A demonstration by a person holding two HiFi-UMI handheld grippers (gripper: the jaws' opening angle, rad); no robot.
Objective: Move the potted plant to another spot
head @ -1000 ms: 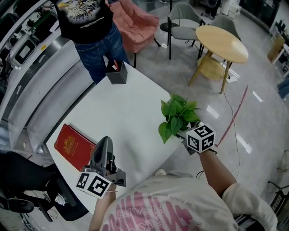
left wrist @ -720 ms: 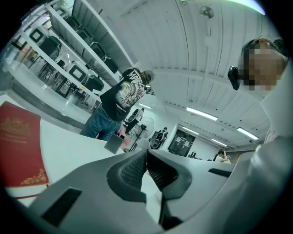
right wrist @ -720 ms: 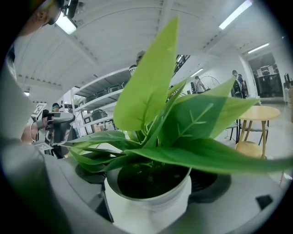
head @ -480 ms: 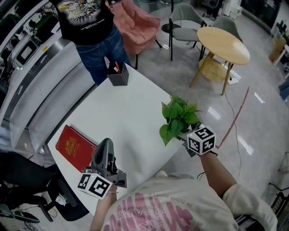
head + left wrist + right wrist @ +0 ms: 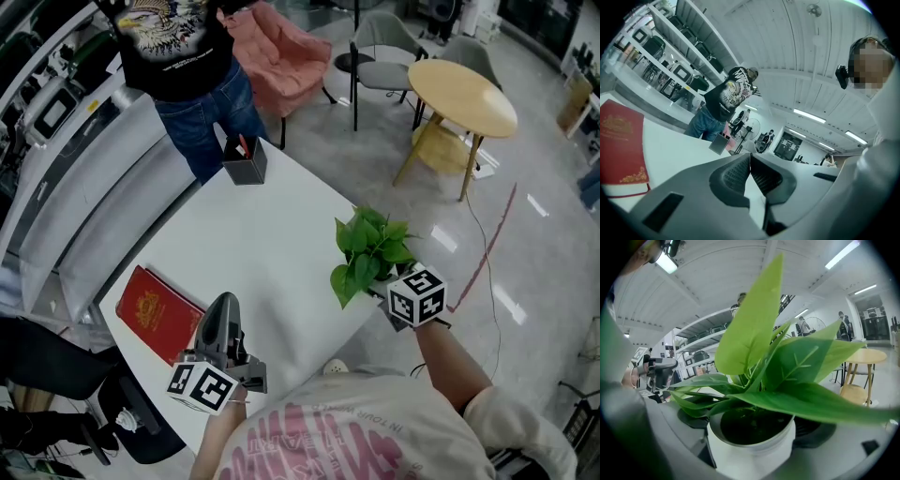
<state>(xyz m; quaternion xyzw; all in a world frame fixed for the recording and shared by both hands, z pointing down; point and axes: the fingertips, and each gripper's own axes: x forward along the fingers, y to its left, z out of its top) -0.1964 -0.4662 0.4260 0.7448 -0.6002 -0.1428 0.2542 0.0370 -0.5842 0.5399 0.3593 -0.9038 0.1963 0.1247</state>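
Two hand-held grippers in view. The right hand-held gripper (image 5: 380,281) is pinching the small green leafy plant in a white round pot (image 5: 368,246). In the right gripper view the white pot (image 5: 750,453) sits squarely between the jaws, one dark pad against each side of its wall, with the rim just above them. Broad leaves spread up and forward over the right hand-held gripper (image 5: 752,427).

In the head view the plant stands at the right edge of the white tabletop (image 5: 262,234), near the corner closest to the wearer. Its pot is hidden under the foliage, so whether it touches the surface cannot be told.

The left hand-held gripper (image 5: 223,305) is over the near left part of the tabletop, well apart from the plant. The left gripper view shows the jaws of this hand-held gripper (image 5: 750,164) pressed together at their tips, nothing between them.

A flat red book with gold print (image 5: 155,314) lies just beside it on the left. A dark square pen holder (image 5: 245,161) stands at the far corner.
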